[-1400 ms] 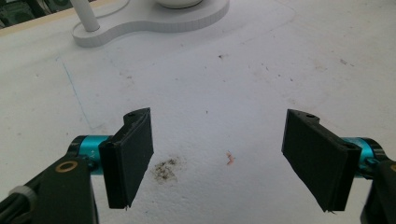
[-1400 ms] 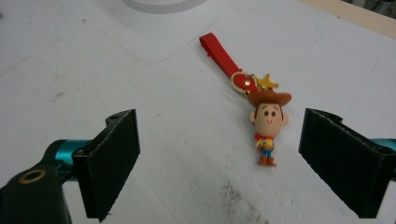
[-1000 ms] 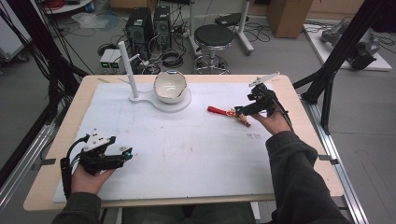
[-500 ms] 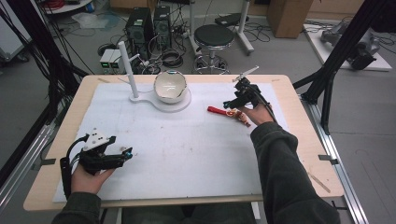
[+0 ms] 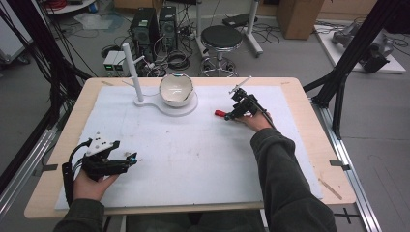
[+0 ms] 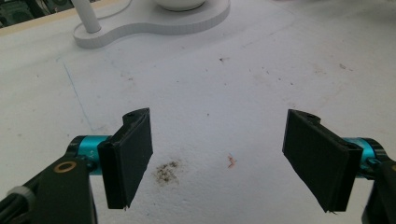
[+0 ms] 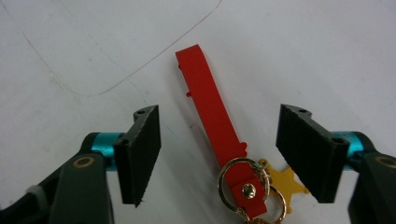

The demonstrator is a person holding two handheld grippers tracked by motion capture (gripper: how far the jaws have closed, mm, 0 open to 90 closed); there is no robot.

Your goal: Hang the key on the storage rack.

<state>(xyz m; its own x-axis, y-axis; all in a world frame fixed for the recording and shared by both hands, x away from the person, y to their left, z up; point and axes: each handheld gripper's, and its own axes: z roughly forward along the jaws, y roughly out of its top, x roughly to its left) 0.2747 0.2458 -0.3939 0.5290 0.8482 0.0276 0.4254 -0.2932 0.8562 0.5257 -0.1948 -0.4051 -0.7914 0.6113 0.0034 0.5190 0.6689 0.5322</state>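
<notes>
A red strap keychain (image 7: 212,116) with gold rings (image 7: 243,184) and a yellow star charm (image 7: 285,184) lies flat on the white mat; its red tip (image 5: 220,113) pokes out left of the right hand. My right gripper (image 7: 219,156) hovers low over it, jaws astride the strap with gaps on both sides. The jaws have just been closing, and the pads do not touch the strap. My left gripper (image 6: 219,161) rests near the front left (image 5: 131,158), wide open over bare mat with nothing between its jaws.
A white bowl (image 5: 176,89) sits on a white stand base (image 5: 186,107) with an upright post (image 5: 132,72) at the back middle of the mat. The wooden table edge (image 5: 309,101) runs around the white mat (image 5: 193,154). A stool and computers stand beyond the table.
My right hand has moved left and down over the keychain, now covering most of it from above. The left hand has stayed in place.
</notes>
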